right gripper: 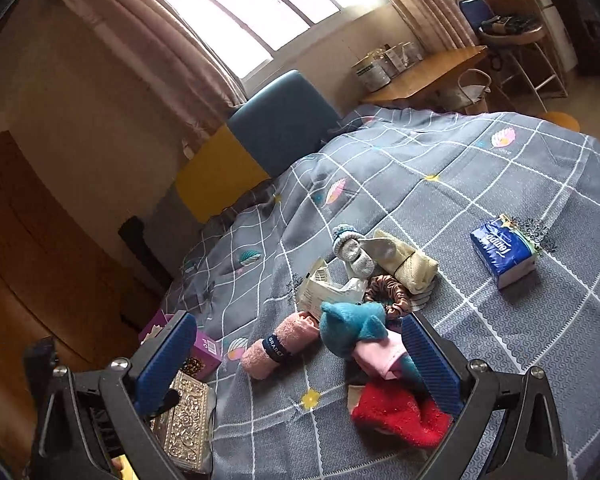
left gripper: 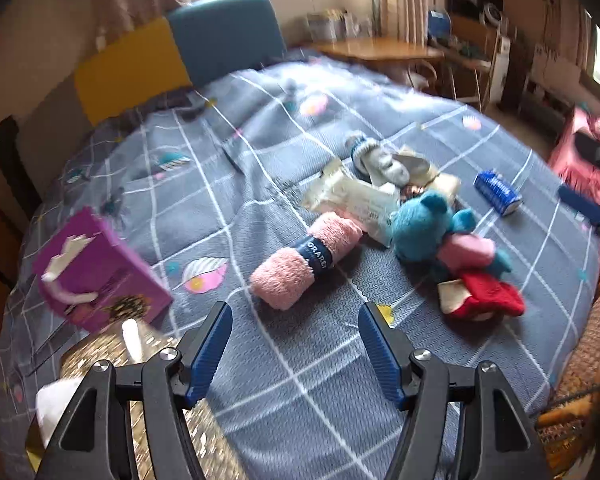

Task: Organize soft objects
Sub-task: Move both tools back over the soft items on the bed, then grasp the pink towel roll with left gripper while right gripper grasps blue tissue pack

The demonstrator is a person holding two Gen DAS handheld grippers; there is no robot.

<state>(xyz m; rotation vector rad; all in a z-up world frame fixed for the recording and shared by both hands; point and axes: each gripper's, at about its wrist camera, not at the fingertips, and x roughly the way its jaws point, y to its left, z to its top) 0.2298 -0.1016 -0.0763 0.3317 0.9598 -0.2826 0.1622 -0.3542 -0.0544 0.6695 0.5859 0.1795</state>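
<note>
A grey checked quilt is covering the bed, and the soft things are lying in a heap at its centre. Largest in the heap, a teal plush toy is resting against a red knitted piece at its five o'clock. A rolled pink towel is lying at the toy's nine o'clock, a blue tissue pack well apart at two o'clock. The left gripper is hanging wide and empty; the right gripper is likewise gaping, holding nothing
</note>
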